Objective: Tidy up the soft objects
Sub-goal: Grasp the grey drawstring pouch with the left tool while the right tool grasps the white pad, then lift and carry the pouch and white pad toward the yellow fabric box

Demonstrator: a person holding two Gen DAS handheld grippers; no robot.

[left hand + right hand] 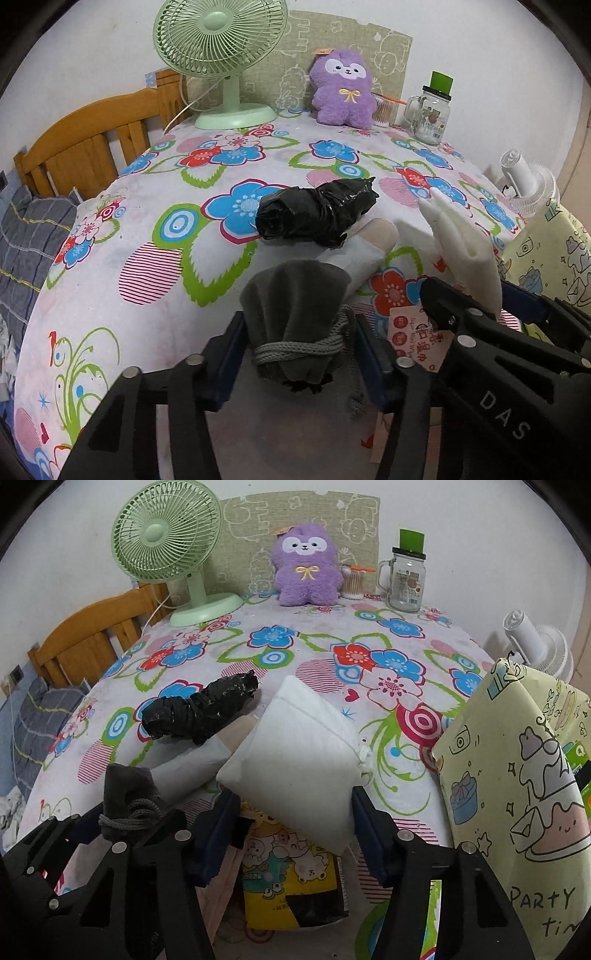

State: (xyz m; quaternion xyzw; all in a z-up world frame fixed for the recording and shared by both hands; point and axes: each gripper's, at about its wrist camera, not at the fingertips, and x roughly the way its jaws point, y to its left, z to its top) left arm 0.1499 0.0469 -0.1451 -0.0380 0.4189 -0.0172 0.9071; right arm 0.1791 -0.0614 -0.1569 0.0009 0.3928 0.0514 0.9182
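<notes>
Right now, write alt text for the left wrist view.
The left gripper brackets a grey drawstring cloth pouch on a floral tablecloth. Beyond lie a black taped roll and a white padded pouch in the right gripper; a purple plush toy sits behind.

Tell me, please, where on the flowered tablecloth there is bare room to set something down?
Free: the tablecloth left of the black roll, and the strip between that roll and the purple plush. Crowded: close to both grippers, where pouches and packets pile up.
</notes>
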